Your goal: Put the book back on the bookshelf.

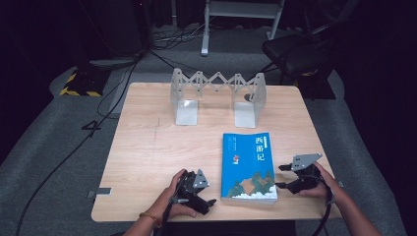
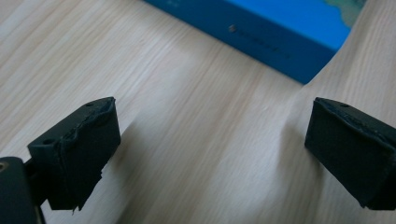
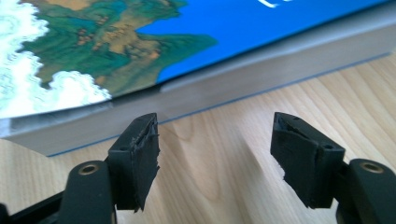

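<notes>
The blue book (image 1: 249,166) lies flat, cover up, in the lower right part of the high view, on the pale wooden table (image 1: 147,147). It is a thick paperback with a glossy cover: white characters on blue near the top, a painted landscape of green, ochre and white cloud toward the bottom edge. In the right gripper view its page block (image 3: 243,79) shows as a matte grey-white band under the cover.

The right gripper (image 1: 281,176) sits just beside the book's lower right edge, jaws spread wide and holding nothing, aimed at the page side. The left gripper (image 1: 210,204) rests at the lower centre of the high view, just left of the book's near corner, jaws likewise wide apart and empty; its own view looks across bare wood grain to the book's blue spine (image 2: 261,44).

This looks like the approach before a grasp. The next move probably calls for nudging or pinching the page edge to lift it.

At the upper centre stands a silver metal expanding bookend rack (image 1: 218,96), empty, well apart from the book.
</notes>
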`<state>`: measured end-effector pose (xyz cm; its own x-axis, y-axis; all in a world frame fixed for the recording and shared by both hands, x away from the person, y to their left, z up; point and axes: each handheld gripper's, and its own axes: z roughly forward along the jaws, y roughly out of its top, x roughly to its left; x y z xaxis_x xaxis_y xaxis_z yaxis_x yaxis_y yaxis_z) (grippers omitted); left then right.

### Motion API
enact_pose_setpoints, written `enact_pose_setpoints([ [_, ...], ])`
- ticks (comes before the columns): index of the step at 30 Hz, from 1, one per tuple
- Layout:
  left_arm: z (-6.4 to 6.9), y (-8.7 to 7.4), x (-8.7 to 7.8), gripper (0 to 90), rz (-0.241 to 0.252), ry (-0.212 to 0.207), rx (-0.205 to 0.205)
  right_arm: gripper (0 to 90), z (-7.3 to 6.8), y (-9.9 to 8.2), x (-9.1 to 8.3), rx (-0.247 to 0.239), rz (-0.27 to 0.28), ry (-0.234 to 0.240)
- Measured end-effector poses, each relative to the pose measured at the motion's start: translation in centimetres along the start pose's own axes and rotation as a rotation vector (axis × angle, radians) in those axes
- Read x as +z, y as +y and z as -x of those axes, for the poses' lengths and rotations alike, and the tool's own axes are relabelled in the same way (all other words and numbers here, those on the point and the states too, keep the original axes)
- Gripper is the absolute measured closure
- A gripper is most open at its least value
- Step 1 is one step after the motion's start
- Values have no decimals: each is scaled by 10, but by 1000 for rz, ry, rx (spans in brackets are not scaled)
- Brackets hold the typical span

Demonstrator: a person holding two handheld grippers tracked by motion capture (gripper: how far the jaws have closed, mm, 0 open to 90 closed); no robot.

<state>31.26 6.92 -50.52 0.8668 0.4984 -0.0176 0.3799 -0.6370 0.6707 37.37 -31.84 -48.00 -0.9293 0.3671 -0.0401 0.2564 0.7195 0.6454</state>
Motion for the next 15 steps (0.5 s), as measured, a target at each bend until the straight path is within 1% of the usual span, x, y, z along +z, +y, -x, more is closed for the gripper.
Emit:
enact_pose_setpoints([
  [2,3,4,4,38,-2,2,1,325,-1,2,2,-6,-2,7],
  [3,4,5,5,38,-3,-3,4,320,-1,2,2,-10,-3,3],
  [5,5,6,6,38,2,-2,3,320,0,1,1,4,15,10],
  [6,5,7,7,38,-3,-3,6,320,0,1,0,7,21,11],
  [7,5,9,8,38,-4,2,2,320,0,1,0,12,29,13],
  [8,6,11,10,38,0,6,-6,320,1,1,-1,14,37,10],
  [10,8,16,14,38,0,10,-2,320,1,2,-2,24,51,-2],
  [12,9,18,15,38,1,14,12,325,2,4,-2,31,67,-2],
  [13,8,19,17,35,-6,5,-3,327,1,5,-2,37,75,-4],
  [14,8,20,18,5,-12,7,-3,327,1,6,-1,27,76,-10],
  [15,9,20,19,7,-4,10,4,327,0,8,0,21,73,-19],
])
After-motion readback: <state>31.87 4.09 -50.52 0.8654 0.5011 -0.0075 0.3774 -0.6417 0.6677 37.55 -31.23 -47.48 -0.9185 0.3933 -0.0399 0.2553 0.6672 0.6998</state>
